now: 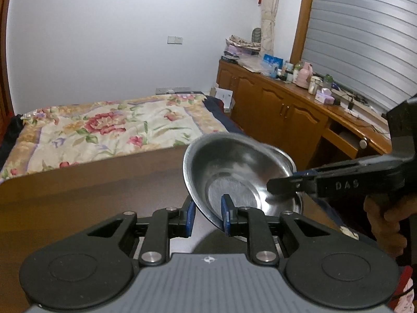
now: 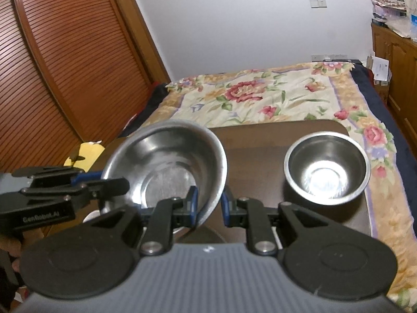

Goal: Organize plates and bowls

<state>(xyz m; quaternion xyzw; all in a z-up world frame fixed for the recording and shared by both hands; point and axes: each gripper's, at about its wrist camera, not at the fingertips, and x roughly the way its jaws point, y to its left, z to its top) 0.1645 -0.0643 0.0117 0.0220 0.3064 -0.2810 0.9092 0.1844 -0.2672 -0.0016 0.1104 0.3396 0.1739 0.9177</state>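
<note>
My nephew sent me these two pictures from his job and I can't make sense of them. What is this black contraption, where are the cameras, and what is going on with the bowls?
There is no robot: a person holds two black hand-held grippers with blue pads. Each carries a wide-angle camera looking along its fingers. One picture is from the left gripper, the other from the right gripper. Both are clamped on opposite sides of the rim of one large stainless steel bowl, holding it tilted above a dark brown table. A smaller steel bowl sits on the table to the right. Behind is a bed with a floral quilt.
</note>
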